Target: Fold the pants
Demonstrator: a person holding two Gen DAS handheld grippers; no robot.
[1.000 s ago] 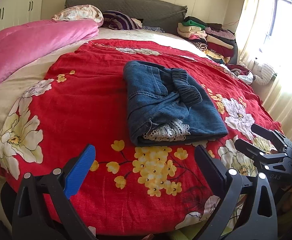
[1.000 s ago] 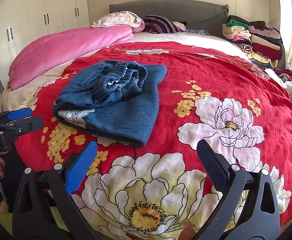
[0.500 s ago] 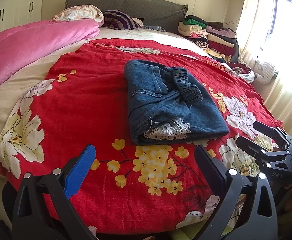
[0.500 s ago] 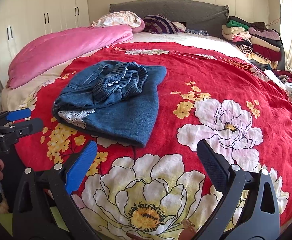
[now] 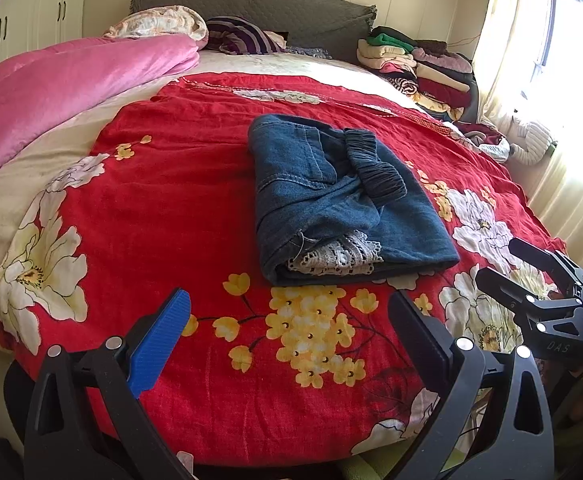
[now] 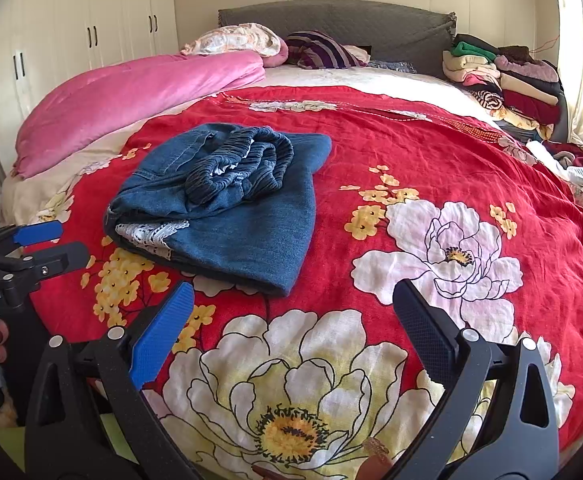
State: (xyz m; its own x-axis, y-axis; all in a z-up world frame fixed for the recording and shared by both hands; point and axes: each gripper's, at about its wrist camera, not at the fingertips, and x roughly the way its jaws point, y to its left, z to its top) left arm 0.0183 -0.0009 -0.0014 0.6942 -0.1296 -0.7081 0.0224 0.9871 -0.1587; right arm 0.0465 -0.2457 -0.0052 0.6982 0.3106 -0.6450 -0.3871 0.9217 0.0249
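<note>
Black claw (image 5: 289, 320) frames w/ silver screws; one blue ribbed pad (image 5: 159, 344)

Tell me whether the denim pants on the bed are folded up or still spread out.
Folded. The denim pants lie as a compact stacked bundle on the red floral bedspread, with the elastic waistband on top and lace trim at the near edge.

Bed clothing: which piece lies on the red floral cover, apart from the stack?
The folded blue denim pants, alone on the red floral cover with white lace trim showing. The clothes stack sits by the headboard.
</note>
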